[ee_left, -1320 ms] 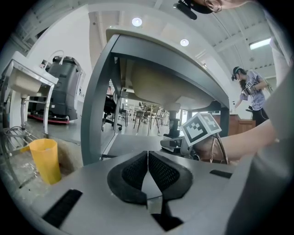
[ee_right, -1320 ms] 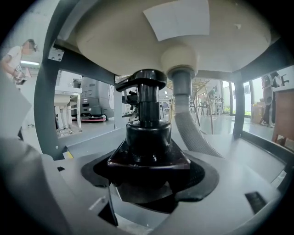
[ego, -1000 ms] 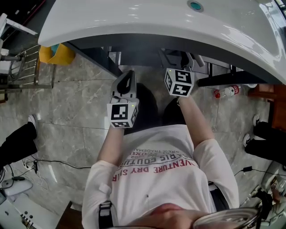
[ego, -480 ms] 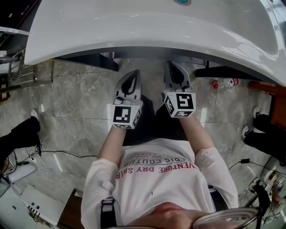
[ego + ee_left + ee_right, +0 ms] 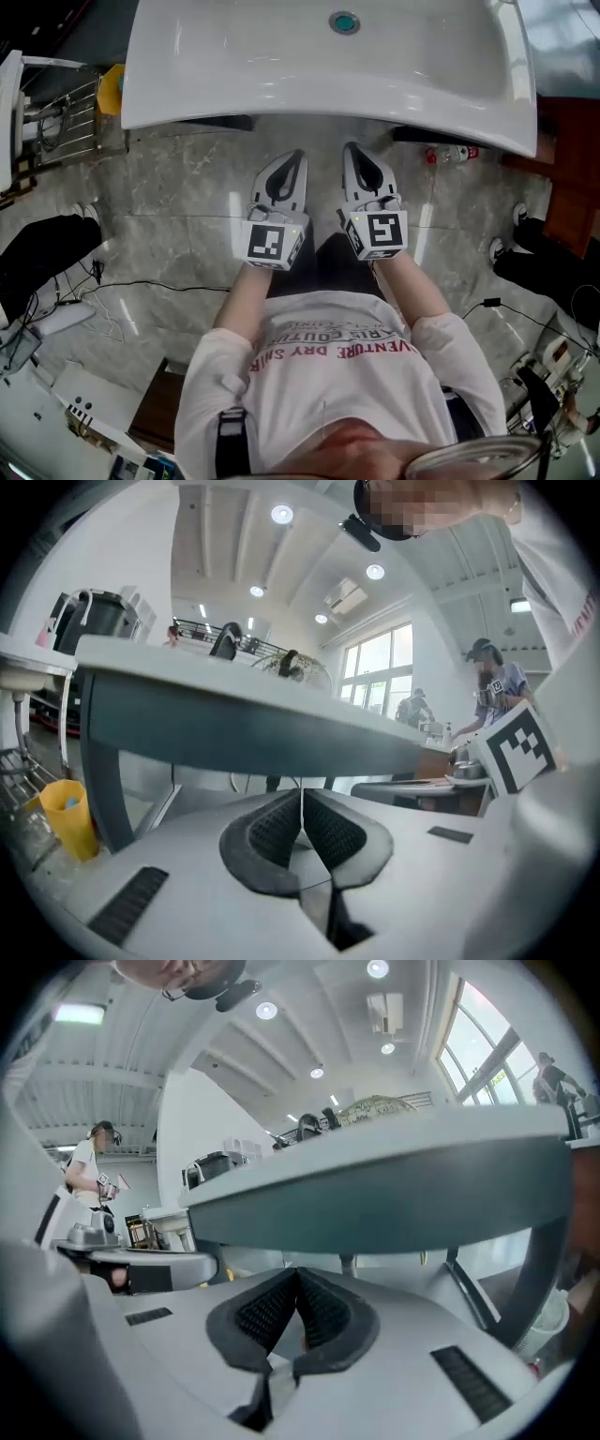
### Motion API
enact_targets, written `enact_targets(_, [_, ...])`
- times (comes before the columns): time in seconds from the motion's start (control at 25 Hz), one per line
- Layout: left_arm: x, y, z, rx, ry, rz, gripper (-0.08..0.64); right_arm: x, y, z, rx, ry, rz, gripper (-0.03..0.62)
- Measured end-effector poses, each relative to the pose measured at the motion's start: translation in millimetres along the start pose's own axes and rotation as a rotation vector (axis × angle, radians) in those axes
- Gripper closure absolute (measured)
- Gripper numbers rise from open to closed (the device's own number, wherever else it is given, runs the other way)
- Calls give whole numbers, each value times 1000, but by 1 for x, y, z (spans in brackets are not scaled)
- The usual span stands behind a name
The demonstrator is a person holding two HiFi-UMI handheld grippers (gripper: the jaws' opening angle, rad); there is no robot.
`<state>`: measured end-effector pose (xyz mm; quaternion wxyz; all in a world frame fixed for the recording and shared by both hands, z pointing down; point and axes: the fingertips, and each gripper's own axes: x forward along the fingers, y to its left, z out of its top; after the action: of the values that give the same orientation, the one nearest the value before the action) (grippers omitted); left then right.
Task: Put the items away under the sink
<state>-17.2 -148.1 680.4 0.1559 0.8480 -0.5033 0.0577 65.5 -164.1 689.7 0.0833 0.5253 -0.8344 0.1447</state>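
The white sink (image 5: 281,66) fills the top of the head view, its drain (image 5: 344,22) near the far side. Both grippers hang side by side over the marble floor, just in front of the sink's near edge. My left gripper (image 5: 294,159) is shut with nothing in it; in the left gripper view its ribbed pads (image 5: 323,829) meet below the sink's dark underside (image 5: 234,728). My right gripper (image 5: 352,150) has just been closing and is shut, with nothing between its pads (image 5: 267,1309). A plastic bottle (image 5: 453,153) lies on the floor under the sink's right end.
A yellow container (image 5: 114,86) stands by the sink's left end, next to a metal rack (image 5: 56,122). Cables (image 5: 141,286) run across the floor on the left. Other people's dark shoes (image 5: 525,267) stand at the right, and a dark leg shows at the left (image 5: 42,258).
Both grippers have drawn back from under the sink toward the person and have risen. The sink, earlier seen from its underside edge, now shows from above.
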Motion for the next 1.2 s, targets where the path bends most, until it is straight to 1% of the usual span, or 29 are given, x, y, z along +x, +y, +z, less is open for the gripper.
enact_targets(0.12, [-24,-22,50,1,9,5,532,-30,9,49,-3,15,-2,566])
enact_targets(0.28, [-54,-49,118,14,10,12,532,-70,20,119,4,7,-7,566])
enact_targets(0.48, [-86,-80,206,41,-49,18,532,-116,39,201,-7,-23,29,566])
enact_targets(0.64, [-110,-97,254,68,-78,19,532,-144,48,259,-27,-62,6,566])
enact_targets(0.76, [-125,-107,288,89,-121,16,532,-161,54,297,-57,-105,-4,567])
enact_targets(0.88, [-135,-111,318,111,-164,18,532,-172,60,327,-75,-149,-11,566])
enact_targets(1.0, [-142,-108,342,123,-194,24,532,-179,65,346,-82,-183,-21,566])
enact_targets(1.2, [-153,-105,359,133,-206,32,532,-186,64,356,-80,-189,-61,566])
